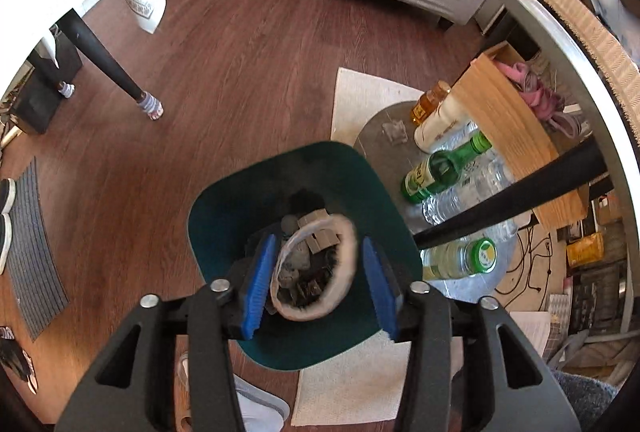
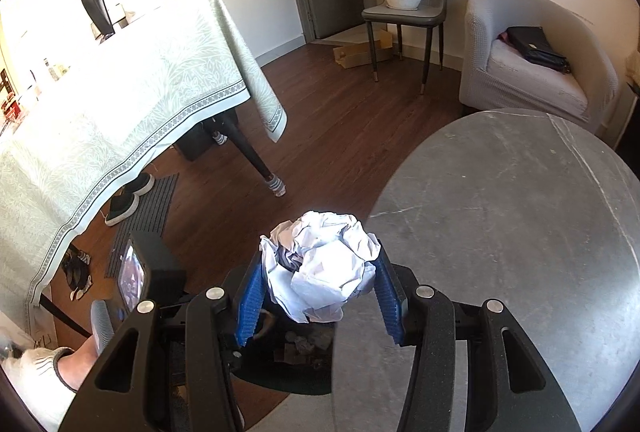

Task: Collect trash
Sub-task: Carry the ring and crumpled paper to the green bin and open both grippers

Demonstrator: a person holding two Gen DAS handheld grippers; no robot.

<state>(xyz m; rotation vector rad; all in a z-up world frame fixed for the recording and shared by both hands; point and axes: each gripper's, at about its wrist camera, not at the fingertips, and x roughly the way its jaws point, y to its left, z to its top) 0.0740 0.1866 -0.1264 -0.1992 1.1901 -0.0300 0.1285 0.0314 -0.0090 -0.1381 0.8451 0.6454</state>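
My left gripper (image 1: 316,284) points down into the dark green trash bin (image 1: 224,199) on the floor. A paper cup (image 1: 344,272) sits tipped between its blue pads. The pads stand apart from the cup's sides, so I think it is let go and dropping in. I judge the cup light and easy to squash. If I take one again, I would pinch it softly across the rim.

My right gripper (image 2: 320,288) is squeezed onto a crumpled paper ball (image 2: 324,264). The ball pokes out above the pads. It hangs by the edge of the round grey table (image 2: 520,232), and the bin shows below it. The ball looks soft and very light. It will not slip much, but it can puff out, so a hold across its fat middle seems best.

Now I count. I see one bin, one cup and one paper ball. Beside the bin, on a low grey shelf, lie bottles: one green glass bottle (image 1: 444,167) and one bottle with a green cap (image 1: 460,256). The glass one looks heavy and could break. There are clear bottles too, but I cannot tell how many.
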